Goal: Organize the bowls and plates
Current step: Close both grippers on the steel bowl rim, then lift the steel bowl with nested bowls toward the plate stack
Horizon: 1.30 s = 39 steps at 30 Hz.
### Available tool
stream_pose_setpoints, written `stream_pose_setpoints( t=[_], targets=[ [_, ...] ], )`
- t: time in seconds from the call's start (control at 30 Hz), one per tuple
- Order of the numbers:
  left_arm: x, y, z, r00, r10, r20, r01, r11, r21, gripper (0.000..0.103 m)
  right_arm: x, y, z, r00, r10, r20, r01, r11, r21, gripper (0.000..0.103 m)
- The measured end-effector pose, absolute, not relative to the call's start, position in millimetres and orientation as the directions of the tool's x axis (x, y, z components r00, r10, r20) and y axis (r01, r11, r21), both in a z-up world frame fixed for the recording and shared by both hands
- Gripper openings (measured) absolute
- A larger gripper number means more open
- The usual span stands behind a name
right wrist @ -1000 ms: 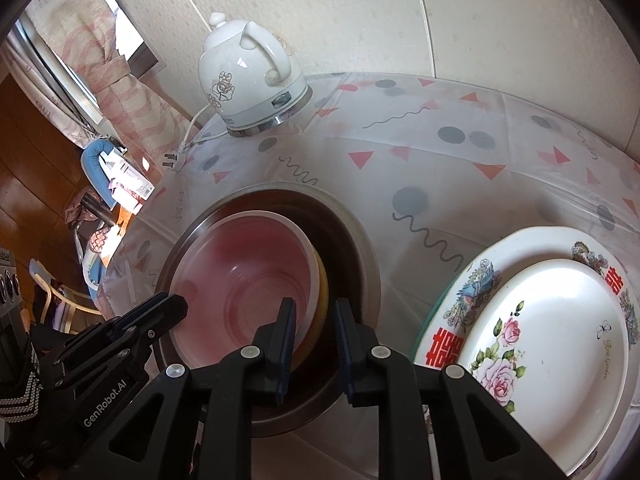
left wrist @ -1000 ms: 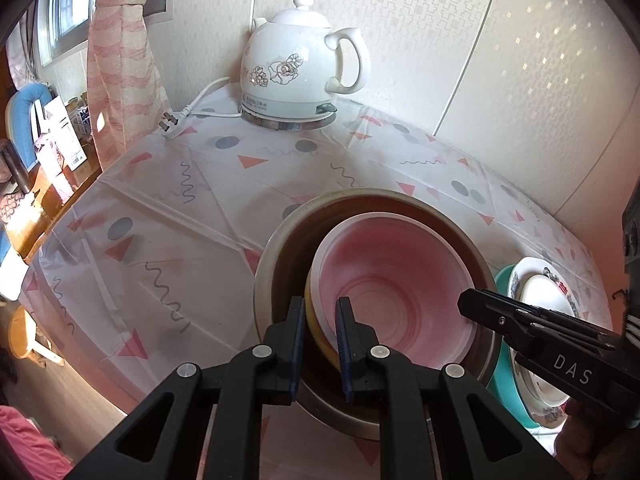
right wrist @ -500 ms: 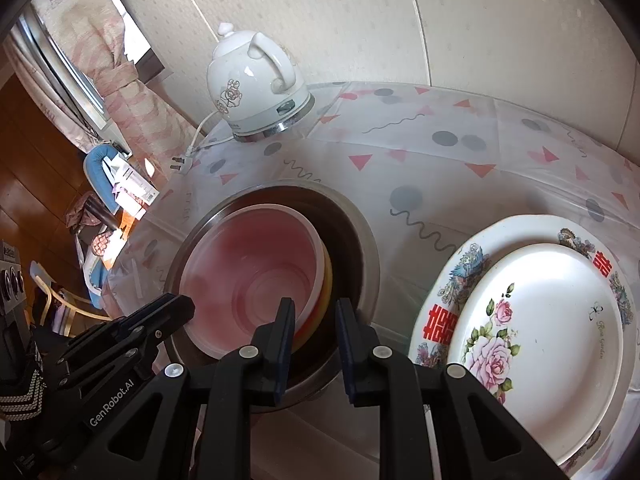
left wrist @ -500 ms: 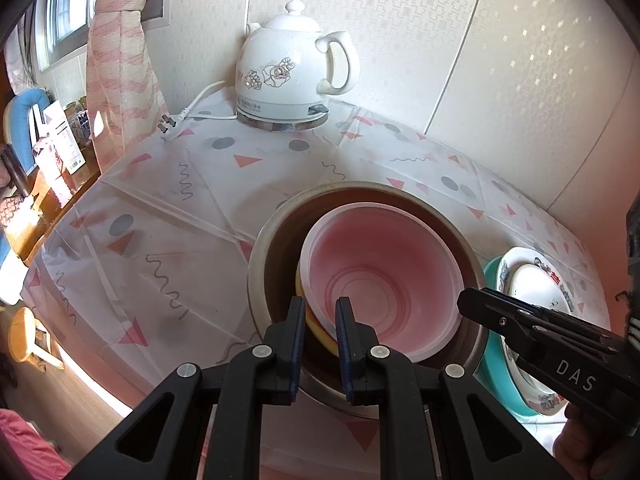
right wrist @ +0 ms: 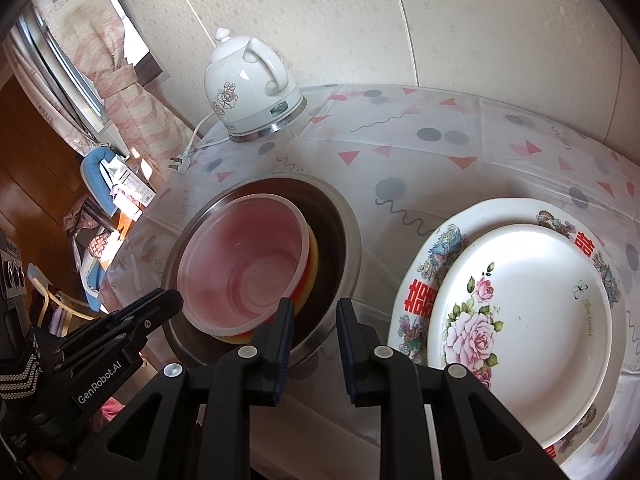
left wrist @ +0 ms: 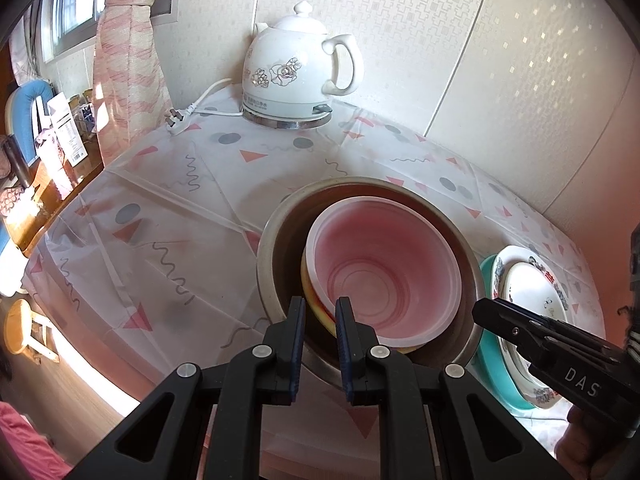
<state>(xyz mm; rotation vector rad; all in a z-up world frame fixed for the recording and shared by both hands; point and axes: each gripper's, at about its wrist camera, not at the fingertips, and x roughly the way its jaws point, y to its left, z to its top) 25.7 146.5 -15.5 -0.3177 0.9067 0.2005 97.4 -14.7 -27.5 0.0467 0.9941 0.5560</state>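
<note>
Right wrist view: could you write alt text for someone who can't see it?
A translucent pink bowl nests inside a metal bowl on a patterned tablecloth, beside stacked floral plates. An open hand-held gripper hovers in front; a white kettle stands behind.

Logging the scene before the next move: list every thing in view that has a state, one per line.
Translucent pink plastic bowl: empty, nested in the yellow bowl.
Yellow bowl: nested inside the steel bowl.
Large stainless steel bowl: upright on the table.
Rose-print white plate: stacked on the bird-pattern plate.
White ceramic electric kettle: lid on, unplugged.
Left tongs: open, holding nothing.
Right tongs: open, holding nothing.
</note>
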Motion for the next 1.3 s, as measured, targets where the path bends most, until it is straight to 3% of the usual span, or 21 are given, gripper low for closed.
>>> stream_pose_setpoints(
  t=[0.67, 1.3],
  targets=[
    [10.3, 179.8, -19.2, 0.617, 0.018, -0.787, -0.35, 0.902, -0.253, 0.016, 93.6, -25.6, -36.7, 0.393, 0.48, -0.784, -0.415, 0.854, 0.315, 0.026],
    [50.8, 183.3, -40.0, 0.597, 0.006, -0.802, -0.265, 0.945, -0.19, 0.018, 124.6, 0.7, -45.7, 0.392, 0.406, -0.825, -0.475, 0.858, 0.197, 0.022]
  ],
)
